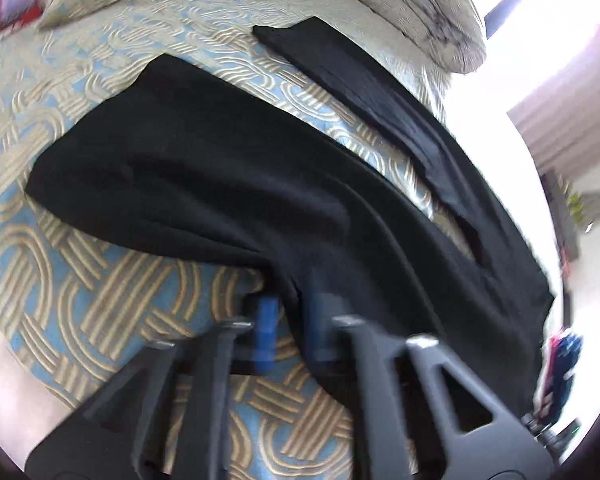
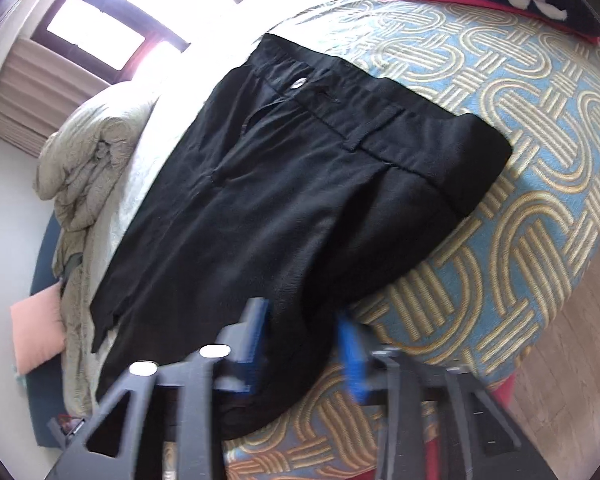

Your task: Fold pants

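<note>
Pants spread flat on patterned bedspread, legs apart; left gripper clenched on near leg's edge; right gripper pinching near side by waistband; grasp step done; next needs lift and fold across onto far leg.

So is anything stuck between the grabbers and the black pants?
No. The left gripper and right gripper each already have a bit of the black pants between their blue pads, with nothing else there.
</note>
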Tool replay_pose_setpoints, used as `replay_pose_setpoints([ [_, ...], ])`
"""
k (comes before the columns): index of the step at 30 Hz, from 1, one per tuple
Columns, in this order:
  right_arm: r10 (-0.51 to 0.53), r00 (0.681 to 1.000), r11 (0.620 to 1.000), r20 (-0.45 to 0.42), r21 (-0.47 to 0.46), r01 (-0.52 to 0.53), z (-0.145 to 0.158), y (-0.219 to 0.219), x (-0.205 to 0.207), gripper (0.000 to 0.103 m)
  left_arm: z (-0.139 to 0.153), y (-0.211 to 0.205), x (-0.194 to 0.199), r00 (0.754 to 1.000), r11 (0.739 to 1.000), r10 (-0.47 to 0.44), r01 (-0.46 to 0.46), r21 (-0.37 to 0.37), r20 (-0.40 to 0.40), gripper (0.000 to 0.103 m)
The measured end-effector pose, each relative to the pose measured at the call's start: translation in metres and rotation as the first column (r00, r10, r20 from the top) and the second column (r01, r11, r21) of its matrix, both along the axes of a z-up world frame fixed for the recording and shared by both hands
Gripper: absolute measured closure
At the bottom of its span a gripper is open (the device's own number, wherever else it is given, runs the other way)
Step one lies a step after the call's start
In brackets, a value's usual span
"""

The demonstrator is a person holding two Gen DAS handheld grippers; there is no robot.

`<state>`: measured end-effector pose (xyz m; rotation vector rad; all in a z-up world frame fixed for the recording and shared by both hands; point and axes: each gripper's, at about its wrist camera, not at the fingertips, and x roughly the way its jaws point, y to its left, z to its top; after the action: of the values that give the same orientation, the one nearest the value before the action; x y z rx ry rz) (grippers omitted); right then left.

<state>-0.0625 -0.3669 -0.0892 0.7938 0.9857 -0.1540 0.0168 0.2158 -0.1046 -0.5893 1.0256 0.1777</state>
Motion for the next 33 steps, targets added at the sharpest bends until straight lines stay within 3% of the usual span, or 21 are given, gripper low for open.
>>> replay_pose_setpoints([
  [6, 0.029, 0.999, 0.999, 0.03, -0.029, -0.028, 0.007, 0.002, 0.0, 0.092, 0.004, 0.008, -0.004, 1.0, 0.999, 0.011, -0.01, -0.039, 0.023, 0.096],
  [16, 0.071, 0.986, 0.991, 0.149, -0.125, -0.052, 0.045, 0.012, 0.012, 0.093, 0.033, 0.002, 0.007, 0.997, 1.0, -0.005, 0.005, -0.003, 0.082, 0.096],
  [25, 0.106, 0.967, 0.981, 0.231, -0.186, -0.064, 0.078, 0.022, 0.043, 0.093, 0.048, 0.007, 0.027, 0.994, 0.999, 0.029, -0.025, -0.035, 0.108, 0.096],
  [33, 0.087, 0.957, 0.987, 0.278, -0.156, -0.044, 0.097, 0.018, 0.084, 0.093, 0.076, 0.005, 0.062, 0.99, 0.999, 0.044, -0.041, -0.029, 0.137, 0.096],
])
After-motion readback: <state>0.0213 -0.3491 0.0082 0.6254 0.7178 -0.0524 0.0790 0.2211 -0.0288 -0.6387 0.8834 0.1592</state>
